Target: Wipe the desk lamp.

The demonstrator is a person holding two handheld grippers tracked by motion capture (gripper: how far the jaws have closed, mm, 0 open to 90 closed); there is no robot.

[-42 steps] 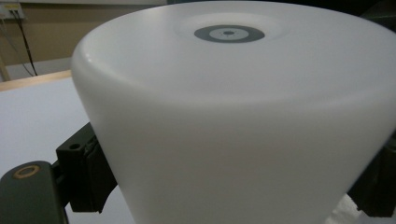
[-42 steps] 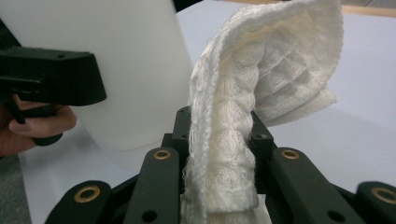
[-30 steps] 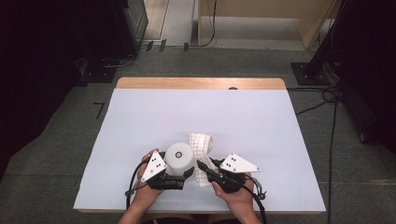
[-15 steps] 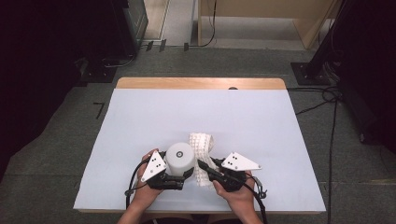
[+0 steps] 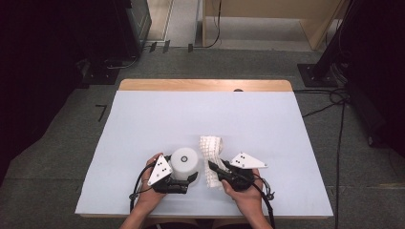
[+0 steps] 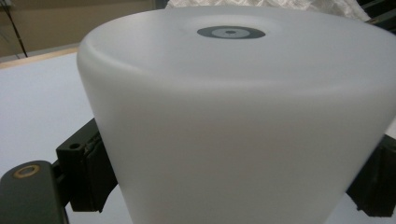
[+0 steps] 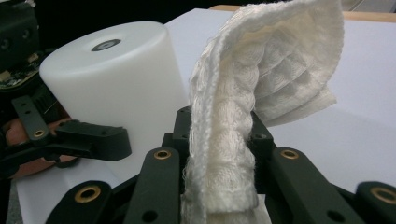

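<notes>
Gripping a white waffle-weave cloth [image 7: 224,154] in our right tool [image 7: 219,140], jaws clamped on its folded edge, we hold it just beside the white frosted cylinder [image 5: 184,162]. Our left tool [image 5: 184,179] seems clamped on the cylinder's sides, near the front of the pale tabletop [image 5: 143,119].
</notes>
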